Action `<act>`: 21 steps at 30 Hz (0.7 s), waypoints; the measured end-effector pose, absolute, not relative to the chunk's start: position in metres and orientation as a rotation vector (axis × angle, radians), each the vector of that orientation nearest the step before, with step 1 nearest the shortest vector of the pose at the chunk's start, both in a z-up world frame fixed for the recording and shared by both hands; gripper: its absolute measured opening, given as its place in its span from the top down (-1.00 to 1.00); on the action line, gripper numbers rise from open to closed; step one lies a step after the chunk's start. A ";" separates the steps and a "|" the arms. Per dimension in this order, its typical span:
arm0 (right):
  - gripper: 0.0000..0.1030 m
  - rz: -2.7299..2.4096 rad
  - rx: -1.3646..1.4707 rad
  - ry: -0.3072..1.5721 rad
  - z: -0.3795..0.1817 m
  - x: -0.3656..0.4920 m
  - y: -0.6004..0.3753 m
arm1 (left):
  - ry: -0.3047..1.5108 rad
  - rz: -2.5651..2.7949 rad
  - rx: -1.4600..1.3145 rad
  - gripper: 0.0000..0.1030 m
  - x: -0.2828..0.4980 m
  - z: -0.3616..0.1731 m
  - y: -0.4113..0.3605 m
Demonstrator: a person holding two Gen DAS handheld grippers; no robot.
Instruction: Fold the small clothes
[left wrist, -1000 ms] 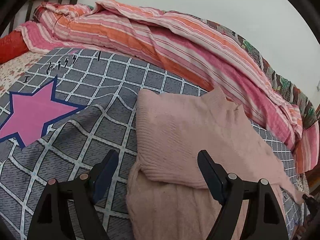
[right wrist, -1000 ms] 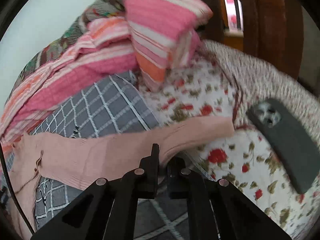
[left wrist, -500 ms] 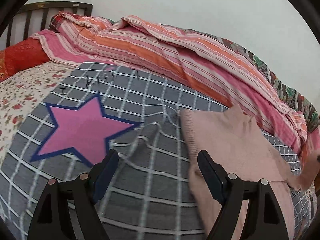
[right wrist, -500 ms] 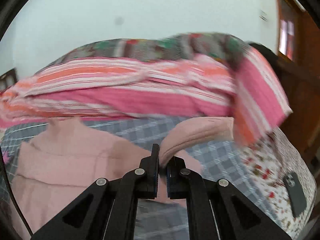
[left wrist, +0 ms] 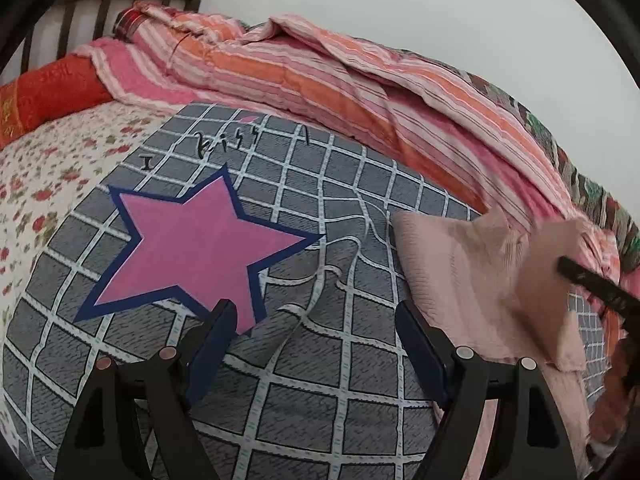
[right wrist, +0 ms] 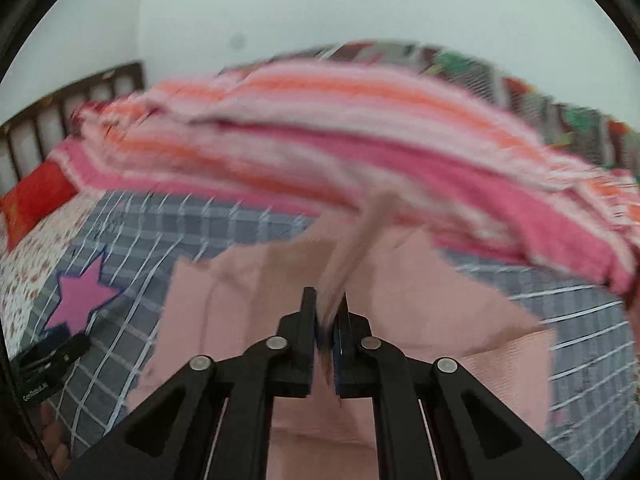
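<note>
right gripper swung the sleeve across the sweater.

From my left tongs the checked blanket lies straight ahead and beneath them, its star patch just beyond the left finger. The sweater lies on that blanket, off to the right of these tongs. My right tongs sit above the sweater (a strip of it runs up between their fingers). Behind everything the striped quilt is heaped along the wall, the headboard at far left.
</note>
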State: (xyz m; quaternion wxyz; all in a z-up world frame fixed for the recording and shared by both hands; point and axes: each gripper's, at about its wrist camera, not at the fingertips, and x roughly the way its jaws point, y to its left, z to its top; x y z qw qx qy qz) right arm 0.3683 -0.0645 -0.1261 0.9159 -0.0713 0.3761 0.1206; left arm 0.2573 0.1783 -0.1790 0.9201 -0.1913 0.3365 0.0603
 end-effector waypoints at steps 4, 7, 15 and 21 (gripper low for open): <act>0.00 0.275 -0.106 0.774 -0.142 0.365 -0.064 | 0.688 0.090 -0.393 -0.56 0.260 -0.176 0.168; -0.04 0.335 -0.048 0.770 -0.136 0.358 -0.082 | 0.687 0.016 -0.420 -0.56 0.264 -0.173 0.157; -0.19 0.194 -0.003 0.722 -0.128 0.325 -0.181 | 0.684 -0.193 -0.445 -0.55 0.279 -0.165 0.109; -0.19 0.086 0.054 0.776 -0.156 0.314 -0.250 | 0.739 -0.218 -0.420 -0.50 0.296 -0.175 0.076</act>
